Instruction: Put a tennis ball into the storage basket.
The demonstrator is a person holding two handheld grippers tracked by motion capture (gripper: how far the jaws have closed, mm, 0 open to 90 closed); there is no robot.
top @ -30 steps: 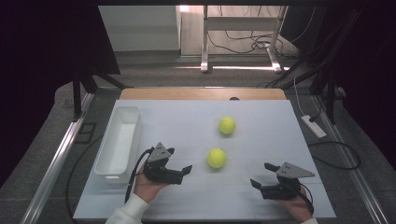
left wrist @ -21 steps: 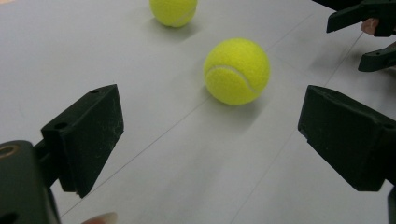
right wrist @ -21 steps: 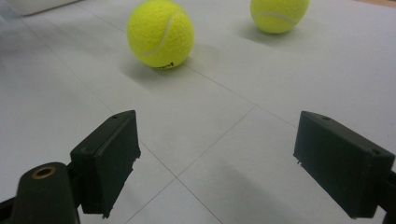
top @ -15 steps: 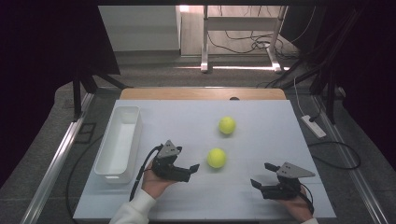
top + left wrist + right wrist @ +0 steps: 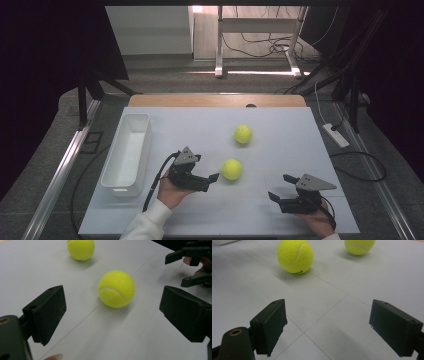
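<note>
Two grippers sit at the near edge of the table, and both have their jaws spread wide with nothing between them. Your right gripper (image 5: 278,195) sits near-right, well apart from either ball and just parked there facing left. Your left gripper (image 5: 212,178) is the one that matters: its tips are just beside the near tennis ball (image 5: 232,169), which lies on the white table (image 5: 280,145) right of those jaws.

From the left gripper view, that ball (image 5: 116,288) sits dead ahead between the two black jaws but a bit beyond them, so it's not inside the gap yet. Being round, it has no long axis to worry about and any approach angle works. My guess is you just need to push forward until it's between the jaws, then squeeze. Go easy, since a nudge could roll it away.

Farther out, the second tennis ball (image 5: 243,134) rests near the middle of the table. Over on the left, the white bin (image 5: 131,150) runs near-to-far and looks empty, probably where these go.
</note>
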